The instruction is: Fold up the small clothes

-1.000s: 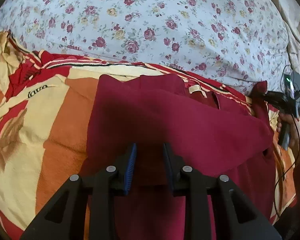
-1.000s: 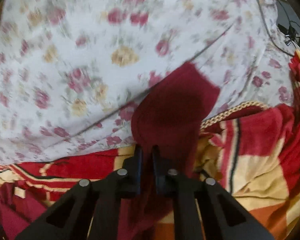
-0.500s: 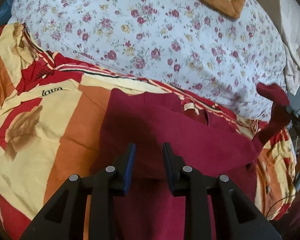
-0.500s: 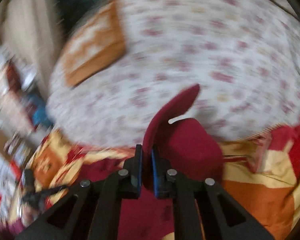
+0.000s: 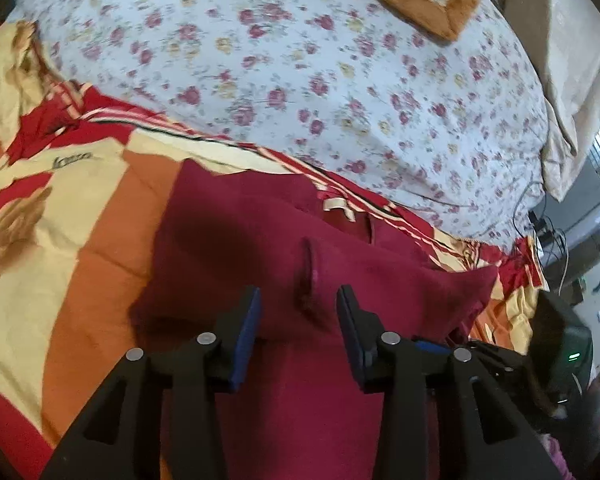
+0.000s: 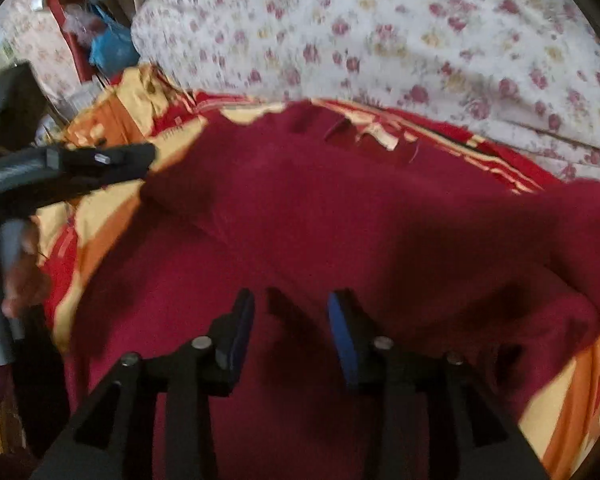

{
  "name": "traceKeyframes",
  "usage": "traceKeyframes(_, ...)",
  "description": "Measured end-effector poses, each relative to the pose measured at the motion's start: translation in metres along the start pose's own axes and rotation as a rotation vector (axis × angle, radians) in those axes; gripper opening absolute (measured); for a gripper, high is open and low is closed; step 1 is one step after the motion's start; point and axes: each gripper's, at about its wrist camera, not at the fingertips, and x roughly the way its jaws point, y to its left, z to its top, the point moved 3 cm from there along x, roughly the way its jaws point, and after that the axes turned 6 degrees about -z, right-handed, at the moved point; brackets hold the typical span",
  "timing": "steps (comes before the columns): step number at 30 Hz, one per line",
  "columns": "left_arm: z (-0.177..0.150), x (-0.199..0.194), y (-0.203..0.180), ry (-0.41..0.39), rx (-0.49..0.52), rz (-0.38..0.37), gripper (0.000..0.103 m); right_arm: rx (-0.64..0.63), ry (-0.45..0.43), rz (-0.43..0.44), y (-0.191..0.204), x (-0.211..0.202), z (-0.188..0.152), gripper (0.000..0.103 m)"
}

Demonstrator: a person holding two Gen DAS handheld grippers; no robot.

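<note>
Maroon garment [image 5: 260,240] spread on patterned blanket [image 5: 80,248] on bed, raised crease seen only by left wrist, left gripper [image 5: 298,312] and right gripper [image 6: 290,312] jaws opening, spread, nothing pinched.

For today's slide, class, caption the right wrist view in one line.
Right gripper opening above the maroon garment spread on a patterned blanket.

A floral-sheeted bed [image 5: 300,60] carries a red-orange blanket [image 5: 80,240] under a maroon garment [image 5: 260,240].
</note>
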Motion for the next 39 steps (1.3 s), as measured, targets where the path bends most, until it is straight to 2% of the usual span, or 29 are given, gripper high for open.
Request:
traceKeyframes(2,-0.001,0.013,-0.009,0.020,0.027,-0.004,0.034,0.037,-0.043,0.017,-0.009,-0.027,-0.006,0.057)
traceKeyframes(5,-0.003,0.041,-0.020,0.075,0.064,0.003,0.034,0.086,-0.110,-0.005,-0.027,-0.059,-0.008,0.067)
traceKeyframes(8,-0.005,0.069,-0.025,0.128,0.099,0.054,0.031,0.160,-0.138,-0.021,-0.052,-0.084,-0.017,0.068)
traceKeyframes(9,-0.006,0.078,-0.028,0.144,0.112,0.063,0.020,0.181,-0.144,-0.025,-0.059,-0.089,-0.018,0.068)
traceKeyframes(10,-0.007,0.082,-0.029,0.156,0.114,0.056,0.004,0.202,-0.153,-0.036,-0.068,-0.096,-0.023,0.068)
traceKeyframes(12,-0.004,0.081,-0.037,0.165,0.105,0.025,0.001,0.213,-0.170,-0.062,-0.078,-0.106,-0.030,0.068)
traceKeyframes(14,0.008,0.060,-0.054,0.117,0.131,-0.046,0.001,0.221,-0.187,-0.107,-0.089,-0.113,-0.037,0.068)
traceKeyframes(18,0.049,-0.006,-0.080,-0.061,0.147,-0.137,0.000,0.264,-0.185,-0.176,-0.113,-0.115,-0.048,0.071)
traceKeyframes(20,0.068,-0.030,-0.080,-0.120,0.118,-0.146,0.000,0.274,-0.158,-0.204,-0.119,-0.106,-0.050,0.071)
traceKeyframes(23,0.081,-0.046,-0.080,-0.149,0.138,-0.111,0.000,0.219,-0.158,-0.223,-0.109,-0.092,-0.045,0.070)
traceKeyframes(25,0.079,-0.045,-0.079,-0.142,0.145,-0.092,0.000,0.170,-0.169,-0.253,-0.100,-0.086,-0.038,0.066)
traceKeyframes(26,0.078,-0.043,-0.078,-0.133,0.142,-0.089,0.000,0.141,-0.176,-0.263,-0.095,-0.082,-0.034,0.056)
traceKeyframes(28,0.077,-0.041,-0.077,-0.119,0.136,-0.087,0.000,0.113,-0.185,-0.272,-0.089,-0.077,-0.027,0.044)
traceKeyframes(32,0.079,-0.043,-0.074,-0.126,0.139,-0.090,0.000,0.112,-0.199,-0.356,-0.091,-0.070,-0.015,0.043)
traceKeyframes(34,0.082,-0.046,-0.073,-0.133,0.135,-0.095,0.000,0.146,-0.202,-0.367,-0.101,-0.068,-0.011,0.042)
traceKeyframes(36,0.085,-0.048,-0.075,-0.138,0.140,-0.095,0.000,0.153,-0.187,-0.355,-0.106,-0.063,-0.009,0.029)
traceKeyframes(38,0.088,-0.049,-0.077,-0.140,0.142,-0.097,0.000,0.151,-0.183,-0.356,-0.109,-0.059,-0.009,0.011)
traceKeyframes(39,0.090,-0.049,-0.079,-0.140,0.142,-0.100,0.000,0.162,-0.192,-0.340,-0.112,-0.060,-0.009,0.008)
